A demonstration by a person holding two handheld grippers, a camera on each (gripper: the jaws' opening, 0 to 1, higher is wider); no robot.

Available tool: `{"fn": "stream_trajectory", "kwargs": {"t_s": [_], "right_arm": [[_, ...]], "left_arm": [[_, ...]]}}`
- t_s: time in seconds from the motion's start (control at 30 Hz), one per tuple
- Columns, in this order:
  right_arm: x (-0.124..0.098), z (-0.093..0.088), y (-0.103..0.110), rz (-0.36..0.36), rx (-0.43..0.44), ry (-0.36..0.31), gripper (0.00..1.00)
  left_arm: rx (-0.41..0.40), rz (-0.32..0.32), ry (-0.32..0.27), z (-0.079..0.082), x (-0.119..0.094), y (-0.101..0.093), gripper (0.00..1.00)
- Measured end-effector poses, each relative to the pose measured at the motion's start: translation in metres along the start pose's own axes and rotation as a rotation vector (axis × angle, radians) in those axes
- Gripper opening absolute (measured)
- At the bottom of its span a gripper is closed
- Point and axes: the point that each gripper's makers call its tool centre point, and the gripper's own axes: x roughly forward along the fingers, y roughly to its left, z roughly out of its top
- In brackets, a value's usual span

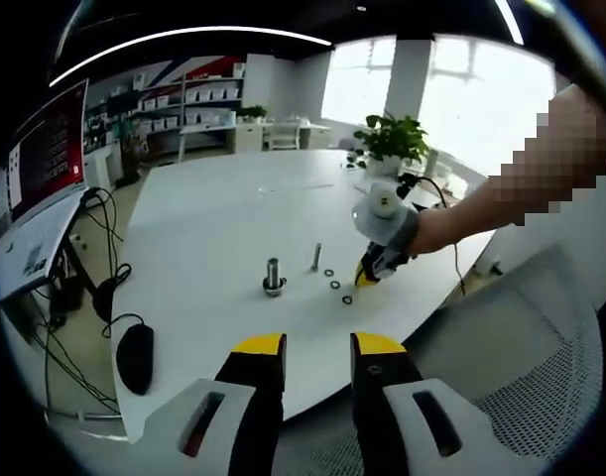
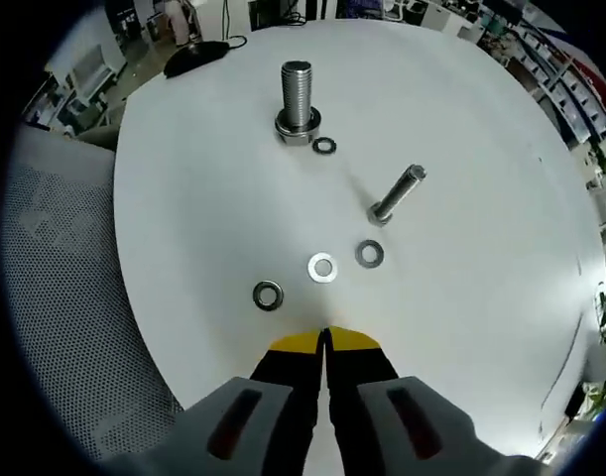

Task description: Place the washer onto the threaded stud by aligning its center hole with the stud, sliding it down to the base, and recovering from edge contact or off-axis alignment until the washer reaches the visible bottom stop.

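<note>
The right hand-held gripper [image 2: 325, 340] hovers low over the near edge of the white worktop [image 2: 481, 327], its yellow-tipped jaws pressed together with nothing between them. Just ahead of the tips three loose washers lie flat in a short row: the left washer [image 2: 268, 296], the middle washer [image 2: 322, 268], almost dead ahead and closest to the jaw line, and the right washer [image 2: 370, 254]. Farther along that line the threaded stud [image 2: 297, 99] stands upright, its long axis vertical, with a fourth washer [image 2: 325, 146] lying flat just beside its base. A loose bolt [image 2: 397, 194] lies on its side, off to the right between the row and the stud. The left hand-held gripper [image 1: 316, 345] hangs back off the worktop edge, jaws slightly apart and empty, so the right one is clearly nearer. In my judgement the jaws must open before a pick.
</note>
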Motion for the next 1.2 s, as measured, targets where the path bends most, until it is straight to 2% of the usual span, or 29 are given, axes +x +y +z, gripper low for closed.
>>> {"fn": "stream_trajectory", "kwargs": {"t_s": [0.03, 0.13, 0.17, 0.23, 0.37, 0.57, 0.7, 0.93, 0.97, 1.13, 1.2], "right_arm": [[-0.01, 0.002, 0.006, 0.0, 0.004, 0.0, 0.03], [-0.002, 0.004, 0.0, 0.007, 0.008, 0.0, 0.03], [-0.007, 0.003, 0.005, 0.01, 0.02, -0.003, 0.03], [-0.002, 0.007, 0.002, 0.02, 0.053, -0.012, 0.03], [0.0, 0.006, 0.0, 0.017, 0.029, -0.028, 0.03], [-0.003, 0.007, 0.003, 0.024, 0.049, -0.001, 0.03], [-0.012, 0.007, 0.012, 0.008, 0.037, 0.014, 0.04], [-0.003, 0.006, 0.006, -0.032, 0.021, 0.015, 0.04], [-0.014, 0.006, 0.014, -0.05, 0.009, 0.016, 0.04], [-0.01, 0.006, 0.011, -0.089, -0.019, 0.025, 0.04], [-0.016, 0.004, 0.017, -0.096, -0.028, 0.028, 0.04]], "left_arm": [[0.0, 0.0, 0.001, 0.0, 0.0, 0.0, 0.24], [0.0, 0.003, 0.0, 0.0, 0.0, 0.001, 0.24], [-0.003, 0.006, -0.001, 0.0, 0.0, 0.001, 0.24], [-0.003, 0.005, -0.002, 0.0, 0.0, 0.001, 0.24], [0.002, 0.002, 0.004, -0.002, 0.001, 0.002, 0.23], [-0.001, 0.003, 0.0, -0.001, 0.001, 0.003, 0.23], [0.001, 0.001, 0.0, -0.001, 0.001, 0.002, 0.23], [0.0, 0.005, -0.001, -0.001, 0.0, 0.003, 0.24], [-0.001, 0.006, -0.003, -0.001, 0.0, 0.003, 0.24], [0.001, 0.008, 0.002, -0.002, -0.001, 0.003, 0.24], [0.003, 0.009, 0.003, -0.002, 0.0, 0.003, 0.25]]}}
